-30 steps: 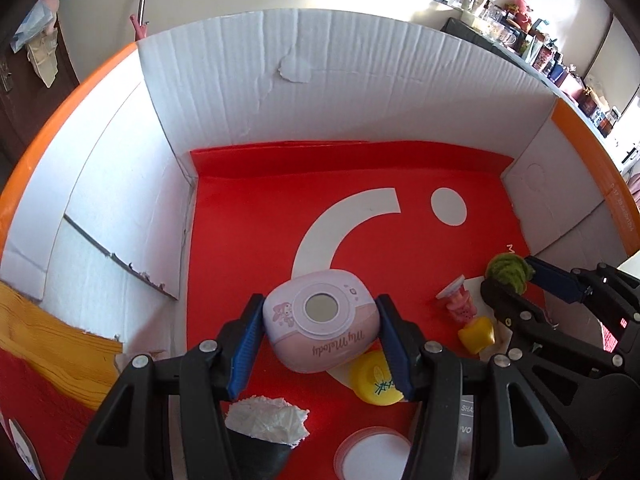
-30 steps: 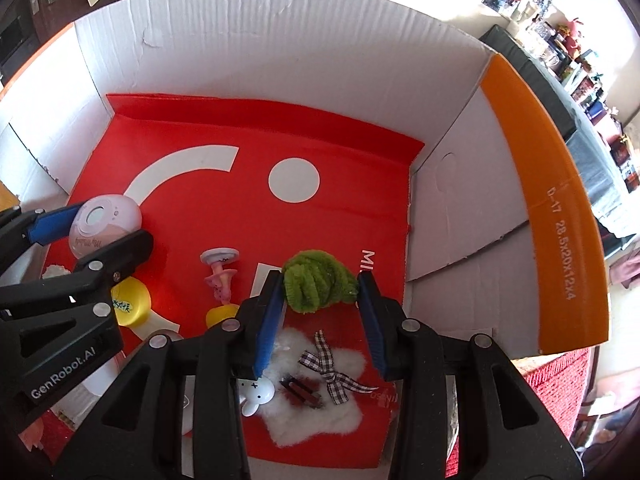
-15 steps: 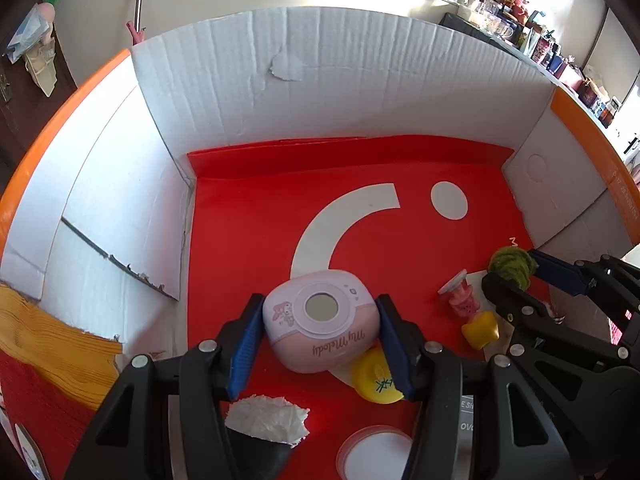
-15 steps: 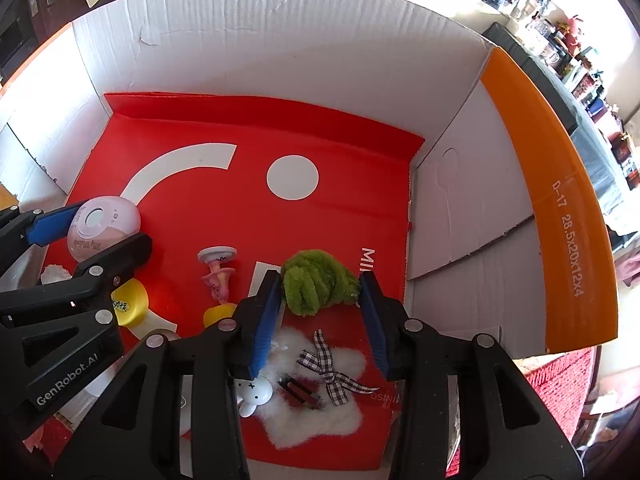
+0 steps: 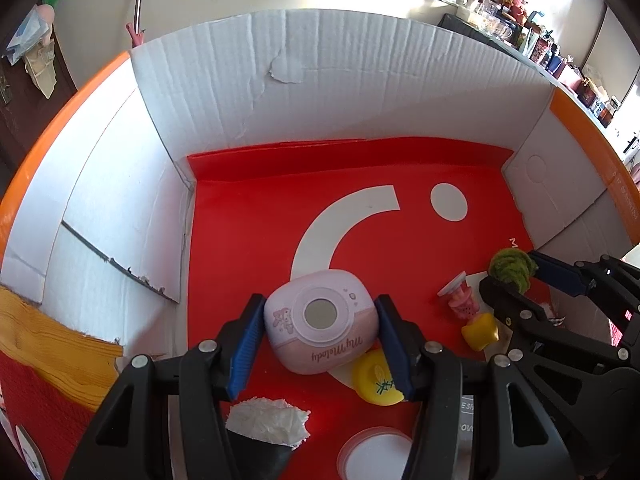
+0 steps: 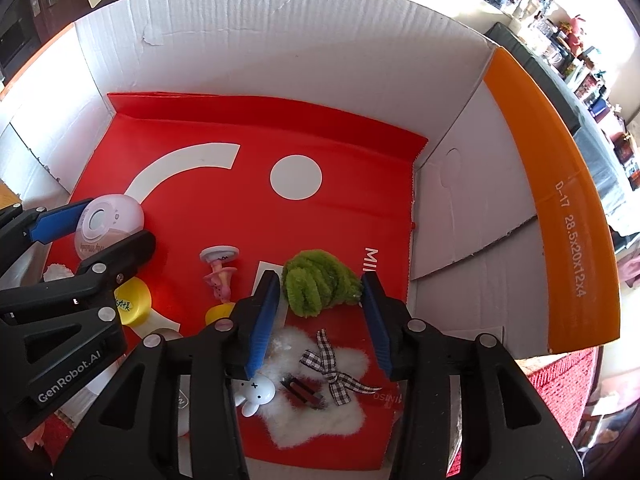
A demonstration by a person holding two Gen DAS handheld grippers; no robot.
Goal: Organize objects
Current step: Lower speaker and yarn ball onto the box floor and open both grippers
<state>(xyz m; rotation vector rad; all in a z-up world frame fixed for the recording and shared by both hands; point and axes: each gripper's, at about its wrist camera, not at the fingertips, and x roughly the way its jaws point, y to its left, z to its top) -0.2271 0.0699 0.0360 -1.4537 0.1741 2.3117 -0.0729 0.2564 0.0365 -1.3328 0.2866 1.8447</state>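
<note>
Cardboard box walls (image 6: 320, 60) are rising around a red liner where small toys are lying, and at lower centre of the right wrist view the right gripper (image 6: 320, 308) is opening, its blue pads now standing wider than a second ago and just clear of the green fuzzy ball (image 6: 316, 286), which looks set down. Across at centre-left, the left gripper (image 5: 320, 330) is keeping its unchanged, partly open clamp on the pink case (image 5: 322, 320), so that piece looks next to be released.
</note>
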